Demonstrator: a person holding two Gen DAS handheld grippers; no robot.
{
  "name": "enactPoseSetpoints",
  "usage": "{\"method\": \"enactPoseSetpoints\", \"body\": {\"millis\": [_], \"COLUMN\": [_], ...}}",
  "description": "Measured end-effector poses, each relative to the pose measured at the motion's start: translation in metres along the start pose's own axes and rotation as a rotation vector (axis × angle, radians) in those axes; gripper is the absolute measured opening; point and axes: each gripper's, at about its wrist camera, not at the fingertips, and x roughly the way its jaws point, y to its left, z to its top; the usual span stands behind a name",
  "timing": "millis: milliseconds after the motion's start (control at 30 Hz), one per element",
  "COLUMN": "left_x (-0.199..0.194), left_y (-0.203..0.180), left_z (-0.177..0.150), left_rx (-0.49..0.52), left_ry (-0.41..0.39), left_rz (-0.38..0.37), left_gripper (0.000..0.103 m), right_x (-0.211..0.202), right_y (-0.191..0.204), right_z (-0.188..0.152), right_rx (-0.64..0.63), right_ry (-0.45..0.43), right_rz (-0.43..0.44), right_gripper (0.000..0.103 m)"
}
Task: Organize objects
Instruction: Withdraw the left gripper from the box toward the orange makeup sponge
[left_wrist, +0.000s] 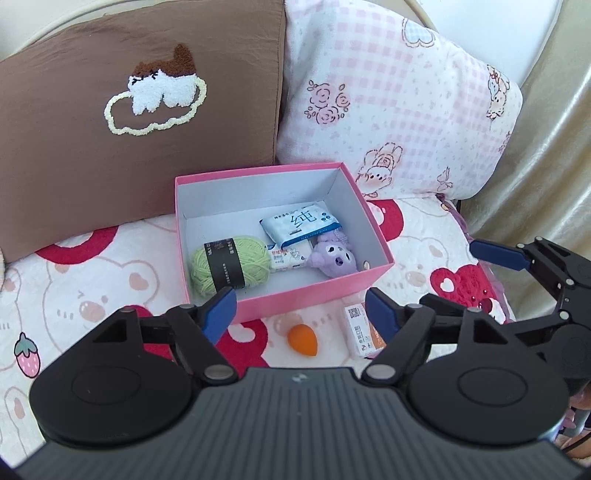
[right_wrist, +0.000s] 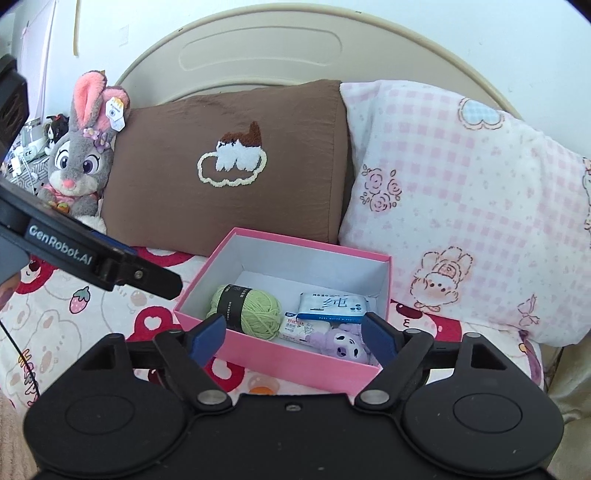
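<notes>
An open pink box (left_wrist: 314, 295) stands on the bed cover. It holds a green yarn ball (left_wrist: 229, 267), a blue-white wipes pack (left_wrist: 299, 225), a small tissue pack (left_wrist: 290, 258) and a purple plush toy (left_wrist: 334, 256). Just in front of the box lie an orange egg-shaped sponge (left_wrist: 303, 339) and a small white-and-orange carton (left_wrist: 364, 332). My left gripper (left_wrist: 301, 314) hangs open above these two, empty. My right gripper (right_wrist: 293, 338) is open and empty over the near wall of the box (right_wrist: 295, 363), with the yarn (right_wrist: 255, 308) and plush (right_wrist: 343, 345) beyond it.
A brown pillow (left_wrist: 129, 110) and a pink checked pillow (left_wrist: 399, 103) lean behind the box. A grey rabbit plush (right_wrist: 79, 162) sits at the far left by the headboard (right_wrist: 258, 48). Gold fabric (left_wrist: 546, 166) hangs at the right bed edge.
</notes>
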Motion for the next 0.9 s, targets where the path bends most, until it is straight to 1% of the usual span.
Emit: {"method": "enactPoseSetpoints", "body": {"millis": [67,100,200,267,333,433,500,567,767,833,900], "left_x": [-0.005,-0.006,-0.01,-0.013,-0.016,-0.016,-0.014,-0.01,0.011,0.018,0.025], "left_y": [0.001,0.001,-0.001,-0.001,-0.001,0.0,0.0,0.0,0.004,0.005,0.007], "left_z": [-0.007,-0.01,-0.019,-0.026,-0.032,-0.039,-0.044,-0.048,-0.064,-0.069,-0.073], "left_rx": [-0.015,-0.027,-0.029,-0.033,-0.038,-0.049,-0.049,-0.051,-0.037,-0.02,-0.021], "left_ry": [0.0,0.001,0.02,0.021,0.022,0.032,0.045,0.058,0.106,0.108,0.112], "left_rz": [-0.008,-0.009,-0.012,-0.012,-0.007,-0.002,-0.005,0.0,0.002,0.019,0.028], "left_gripper": [0.083,0.086,0.087,0.088,0.093,0.097,0.097,0.097,0.098,0.098,0.098], "right_x": [-0.004,-0.006,-0.008,-0.009,-0.009,-0.007,0.0,0.007,0.021,0.025,0.032], "right_y": [0.0,0.0,0.004,0.009,0.015,0.025,0.03,0.034,0.046,0.047,0.041], "right_z": [-0.004,-0.007,-0.014,-0.02,-0.024,-0.033,-0.04,-0.047,-0.067,-0.072,-0.075], "right_rx": [0.026,0.042,0.055,0.033,-0.002,-0.053,-0.076,-0.079,-0.1,-0.096,-0.04], "right_ry": [-0.008,-0.01,-0.003,0.007,0.016,0.037,0.074,0.103,0.149,0.148,0.121], "right_rz": [0.0,0.004,0.018,0.027,0.033,0.045,0.076,0.086,0.13,0.15,0.153], "right_gripper": [0.091,0.092,0.092,0.092,0.093,0.093,0.093,0.093,0.093,0.092,0.092]}}
